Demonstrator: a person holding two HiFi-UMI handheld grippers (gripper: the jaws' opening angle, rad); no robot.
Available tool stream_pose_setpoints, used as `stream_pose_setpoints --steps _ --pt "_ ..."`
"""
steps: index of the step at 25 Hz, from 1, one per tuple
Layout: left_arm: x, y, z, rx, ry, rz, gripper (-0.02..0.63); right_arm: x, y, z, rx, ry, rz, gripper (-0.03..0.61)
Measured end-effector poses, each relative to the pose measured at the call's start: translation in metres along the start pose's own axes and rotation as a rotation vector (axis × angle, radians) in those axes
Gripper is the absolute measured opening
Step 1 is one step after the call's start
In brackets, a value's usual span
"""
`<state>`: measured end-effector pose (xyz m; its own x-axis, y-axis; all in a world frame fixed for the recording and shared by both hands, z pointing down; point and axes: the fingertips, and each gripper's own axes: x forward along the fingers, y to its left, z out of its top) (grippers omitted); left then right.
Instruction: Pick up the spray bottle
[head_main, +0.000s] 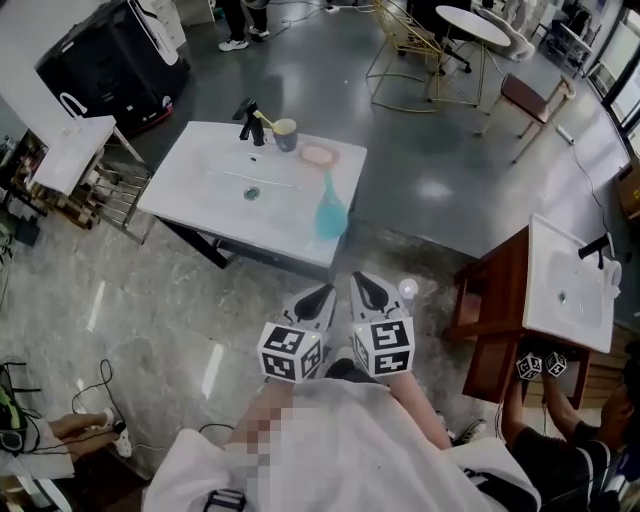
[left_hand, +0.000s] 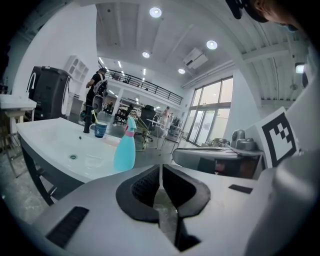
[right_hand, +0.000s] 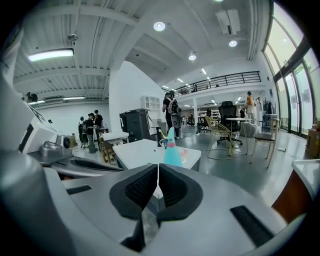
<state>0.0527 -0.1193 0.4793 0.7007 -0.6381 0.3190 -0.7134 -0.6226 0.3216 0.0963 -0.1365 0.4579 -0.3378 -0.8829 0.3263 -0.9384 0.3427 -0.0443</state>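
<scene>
A turquoise spray bottle (head_main: 331, 212) with a pink collar stands upright near the front right corner of a white sink counter (head_main: 200, 200). The left gripper view has the bottle (left_hand: 125, 150) ahead and to the left; in the right gripper view the bottle (right_hand: 172, 149) stands straight ahead. Both grippers are held side by side in front of the person, short of the counter. My left gripper (head_main: 322, 294) is shut and empty. So is my right gripper (head_main: 364, 282). Neither touches the bottle.
On the counter stand a black tap (head_main: 249, 121), a blue cup (head_main: 285, 133) and a pink dish (head_main: 317, 155). A second white sink on a brown stand (head_main: 565, 285) is at the right, with another person (head_main: 560, 440) by it. Chairs and a round table (head_main: 472, 24) stand behind.
</scene>
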Motion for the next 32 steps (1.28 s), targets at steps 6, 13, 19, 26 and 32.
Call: stream_pose_setpoints --steps 6,13,19,26,32 --pt "0.025 0.001 0.008 -0.018 -0.021 0.014 0.038 0.016 -0.021 0.006 -0.027 -0.002 0.043 0.028" --pt "0.044 0.005 0.015 -0.011 -0.026 0.057 0.038 0.030 -0.038 0.007 0.012 -0.001 0.073 0.029" --pt "0.048 0.017 0.020 -0.019 -0.036 0.102 0.038 0.038 -0.046 0.012 0.001 -0.005 0.086 0.029" --pt "0.048 0.022 0.022 -0.033 -0.046 0.133 0.038 0.041 -0.049 0.013 -0.014 0.006 0.102 0.029" --pt "0.046 0.030 0.024 -0.048 -0.063 0.153 0.038 0.046 -0.045 0.017 -0.034 0.000 0.124 0.029"
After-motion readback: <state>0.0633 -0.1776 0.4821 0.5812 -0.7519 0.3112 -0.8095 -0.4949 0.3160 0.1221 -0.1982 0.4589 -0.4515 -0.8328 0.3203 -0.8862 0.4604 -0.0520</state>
